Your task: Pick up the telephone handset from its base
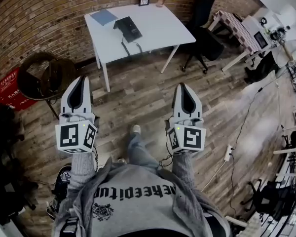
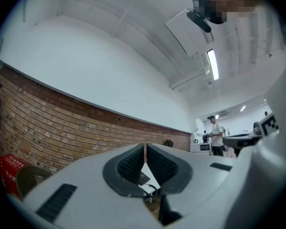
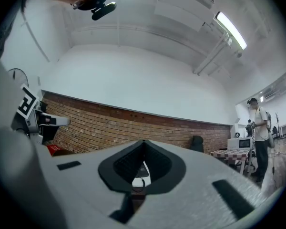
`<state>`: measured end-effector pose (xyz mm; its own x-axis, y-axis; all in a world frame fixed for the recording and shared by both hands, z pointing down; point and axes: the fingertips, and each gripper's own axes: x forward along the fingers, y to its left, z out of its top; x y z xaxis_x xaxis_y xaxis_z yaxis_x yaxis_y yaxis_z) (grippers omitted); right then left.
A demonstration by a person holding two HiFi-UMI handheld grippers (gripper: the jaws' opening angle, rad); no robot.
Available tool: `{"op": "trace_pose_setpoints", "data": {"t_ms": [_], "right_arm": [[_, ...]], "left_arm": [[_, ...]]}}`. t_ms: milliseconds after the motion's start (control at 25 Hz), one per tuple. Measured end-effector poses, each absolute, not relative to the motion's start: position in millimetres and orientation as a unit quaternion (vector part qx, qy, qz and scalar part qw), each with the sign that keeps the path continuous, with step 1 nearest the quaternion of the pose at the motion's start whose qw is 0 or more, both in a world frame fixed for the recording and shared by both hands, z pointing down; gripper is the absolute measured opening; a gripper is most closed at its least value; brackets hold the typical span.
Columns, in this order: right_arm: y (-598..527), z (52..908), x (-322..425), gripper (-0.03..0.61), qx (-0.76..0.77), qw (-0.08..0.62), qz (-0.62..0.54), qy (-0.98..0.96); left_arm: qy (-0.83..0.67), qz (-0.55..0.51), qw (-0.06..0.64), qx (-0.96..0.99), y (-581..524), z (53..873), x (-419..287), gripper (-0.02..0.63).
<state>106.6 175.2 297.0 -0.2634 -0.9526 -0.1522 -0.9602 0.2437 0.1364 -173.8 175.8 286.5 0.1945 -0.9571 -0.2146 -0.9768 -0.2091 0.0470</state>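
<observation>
You held the left hand-held gripper (image 1: 82, 79) out ahead of your body, roughly level. Its two jaws were pressed together with nothing between them; in the left gripper view the dark ribbed pads (image 2: 131, 165) met at the tip. The right hand-held gripper (image 1: 183, 86) was carried beside it the same way, closed and empty. Both were well apart from anything they could touch, with only the brown plank floor (image 1: 138, 98) beneath them. Carrying them shut and forward looked like a travelling posture, since you stood well short of the white rectangular bench (image 1: 160, 26) by the red brick wall (image 1: 44, 14). The black corded telephone (image 1: 128, 28) lay on that bench, its dark cord (image 1: 123, 46) hanging off the near edge. The handset appeared to rest on its base, though it was too small to be sure. A blue folder (image 1: 104, 17) lay just beside the telephone, and a black office chair (image 1: 205, 36) stood at the bench's right.
</observation>
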Motion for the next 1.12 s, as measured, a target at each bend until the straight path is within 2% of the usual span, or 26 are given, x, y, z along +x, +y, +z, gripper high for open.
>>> {"op": "trace_pose_setpoints", "data": {"t_ms": [680,1120], "right_arm": [[-23,271,135,0.003,-0.577,0.043,0.113,0.808],[-102,270,154,0.003,-0.548,0.058,0.112,0.827]], "left_arm": [[0.648,0.1,0.07,-0.752,0,255,-138,0.018],[0.661,0.098,0.089,-0.738,-65,250,-110,0.018]]}}
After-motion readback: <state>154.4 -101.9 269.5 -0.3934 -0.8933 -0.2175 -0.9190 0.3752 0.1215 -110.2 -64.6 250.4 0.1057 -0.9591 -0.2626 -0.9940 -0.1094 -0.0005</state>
